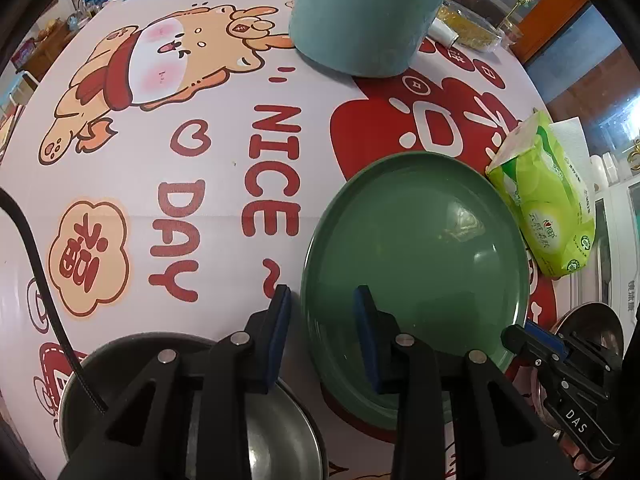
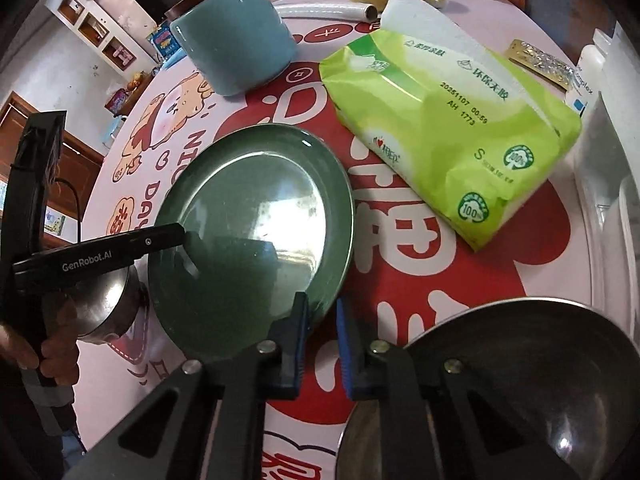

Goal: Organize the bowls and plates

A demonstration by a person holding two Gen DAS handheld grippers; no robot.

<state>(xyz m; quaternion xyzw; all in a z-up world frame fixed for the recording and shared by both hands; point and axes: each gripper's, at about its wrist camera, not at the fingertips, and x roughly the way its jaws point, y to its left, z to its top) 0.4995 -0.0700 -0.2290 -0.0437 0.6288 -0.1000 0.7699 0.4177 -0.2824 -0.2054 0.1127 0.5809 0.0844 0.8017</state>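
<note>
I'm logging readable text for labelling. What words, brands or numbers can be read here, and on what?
"NICE DAY ~" on the tablecloth.
"GenRobot.AI" on the left tool.
"DAS" on the right tool.
"20251107 00:59", "AH 1773", "S", "100%" on the green tissue pack.
Chinese characters on cloth and pack: not transcribed.
Bottle label, right edge: cut off.

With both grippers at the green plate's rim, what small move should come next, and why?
Probably lift the plate straight up a little. The left gripper and right gripper each straddle opposite edges of its rim, and it lies flat on the tablecloth, clear of the metal bowls.
</note>
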